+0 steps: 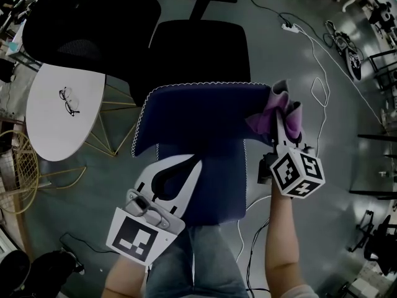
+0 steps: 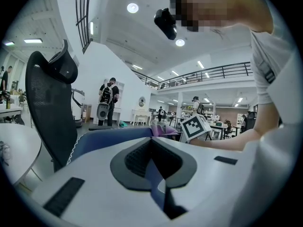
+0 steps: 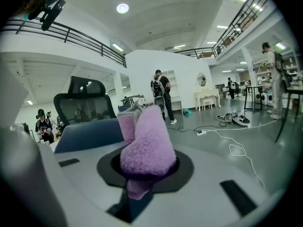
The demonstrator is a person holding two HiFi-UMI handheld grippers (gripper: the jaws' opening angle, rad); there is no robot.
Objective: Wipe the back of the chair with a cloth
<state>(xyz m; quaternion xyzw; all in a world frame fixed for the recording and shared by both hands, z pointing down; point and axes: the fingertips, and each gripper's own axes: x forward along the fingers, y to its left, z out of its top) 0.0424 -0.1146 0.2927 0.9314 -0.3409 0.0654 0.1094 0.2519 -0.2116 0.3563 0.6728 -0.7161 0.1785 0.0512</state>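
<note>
The blue padded chair back (image 1: 205, 120) with a white stitched edge fills the middle of the head view. My left gripper (image 1: 196, 160) lies over its lower left part, jaws shut with nothing seen between the tips. In the left gripper view the left gripper (image 2: 151, 141) points along the chair back (image 2: 109, 138). My right gripper (image 1: 280, 124) is at the chair's right top corner, shut on a fluffy purple cloth (image 1: 276, 112) that touches that corner. In the right gripper view the cloth (image 3: 147, 145) bulges out of the right gripper (image 3: 147, 160), with the chair back (image 3: 87, 134) to the left.
A black office chair (image 1: 198, 48) stands right behind the blue one, and a black mesh chair (image 1: 87, 17) is at upper left. A white oval table (image 1: 43, 123) with glasses (image 1: 69, 100) is at left. White cables (image 1: 319, 85) cross the floor at right.
</note>
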